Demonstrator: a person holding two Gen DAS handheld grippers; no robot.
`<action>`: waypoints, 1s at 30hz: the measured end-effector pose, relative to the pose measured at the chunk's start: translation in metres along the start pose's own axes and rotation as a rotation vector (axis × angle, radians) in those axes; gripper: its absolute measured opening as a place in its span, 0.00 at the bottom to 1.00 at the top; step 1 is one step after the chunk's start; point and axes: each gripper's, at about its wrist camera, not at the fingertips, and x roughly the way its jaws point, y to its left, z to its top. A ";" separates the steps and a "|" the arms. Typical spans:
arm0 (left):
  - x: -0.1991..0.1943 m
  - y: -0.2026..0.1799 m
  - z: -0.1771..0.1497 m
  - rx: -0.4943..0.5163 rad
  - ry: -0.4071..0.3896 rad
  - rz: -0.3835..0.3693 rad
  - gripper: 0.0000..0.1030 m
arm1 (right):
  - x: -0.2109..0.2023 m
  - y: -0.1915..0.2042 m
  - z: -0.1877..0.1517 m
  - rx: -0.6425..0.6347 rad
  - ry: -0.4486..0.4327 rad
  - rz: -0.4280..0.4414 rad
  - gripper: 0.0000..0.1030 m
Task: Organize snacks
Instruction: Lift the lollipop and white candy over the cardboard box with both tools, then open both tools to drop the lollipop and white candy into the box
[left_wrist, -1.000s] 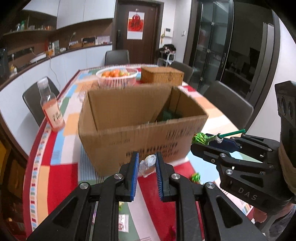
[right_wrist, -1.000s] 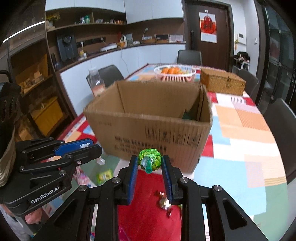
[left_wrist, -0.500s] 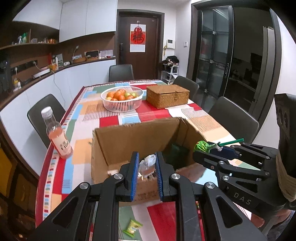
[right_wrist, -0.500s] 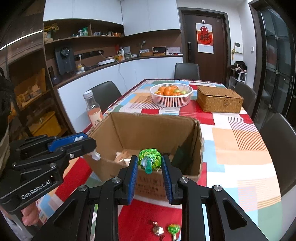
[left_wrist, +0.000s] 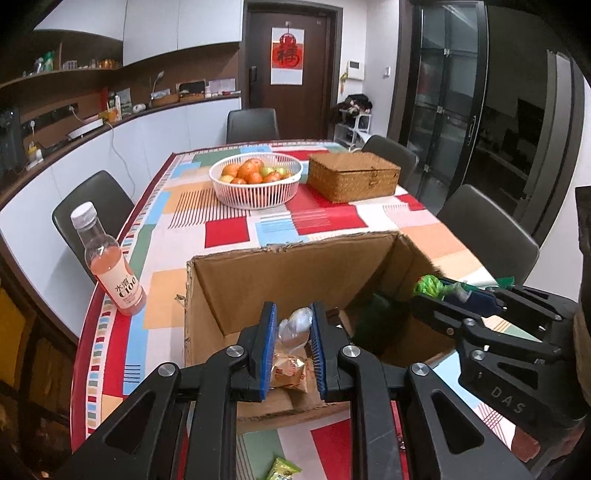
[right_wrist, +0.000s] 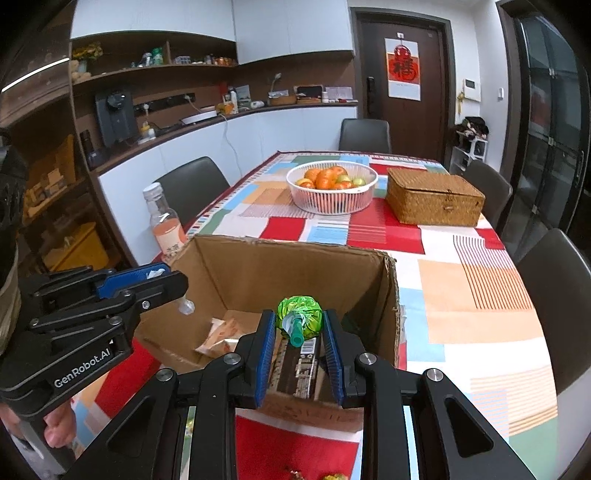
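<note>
- The left gripper (left_wrist: 293, 345) hangs over the near left part of the open cardboard box (left_wrist: 258, 284); its jaws are opening, and a small clear-wrapped snack (left_wrist: 295, 326), crinkled and whitish, sits between the blue pads; whether the pads press on it I cannot tell
- The right gripper (right_wrist: 300, 341) pinches a green lollipop (right_wrist: 300, 314) by its crumpled foil head; the teal stick points back toward the camera; it is held above the box's near right part
- Inside the box lie an orange-and-white snack packet (left_wrist: 290, 371) on the floor and a dark carton (right_wrist: 300, 363) printed with a barcode, standing against the near wall
- The box is plain brown, flaps cut away, with a ragged top edge; it stands near the front edge of a table (left_wrist: 229, 230) under a patchwork cloth of red, blue, orange and white
- Only the left wrist view shows a green packet (left_wrist: 282, 469) lying on the cloth in front of the box; it also shows the pink-drink bottle (left_wrist: 110, 273) whole, label included
- Only the right wrist view shows the carton's barcode face, some small wrapped sweets (right_wrist: 295, 474) at the bottom edge, and a hand (right_wrist: 59, 430) under the left gripper's body; there the bottle is partly hidden by the box
- Both views show a white fruit basket (right_wrist: 332, 192) and a wicker box (right_wrist: 434, 199) beside it, well beyond the cardboard box
</note>
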 end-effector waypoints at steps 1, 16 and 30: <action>0.001 0.001 -0.001 -0.005 0.006 0.003 0.31 | 0.002 -0.002 0.000 0.010 0.006 0.001 0.29; -0.041 0.002 -0.039 -0.046 -0.065 0.079 0.93 | -0.033 0.006 -0.025 -0.004 -0.064 -0.074 0.64; -0.081 -0.011 -0.076 0.054 -0.109 0.203 1.00 | -0.060 0.012 -0.059 -0.022 -0.074 -0.127 0.79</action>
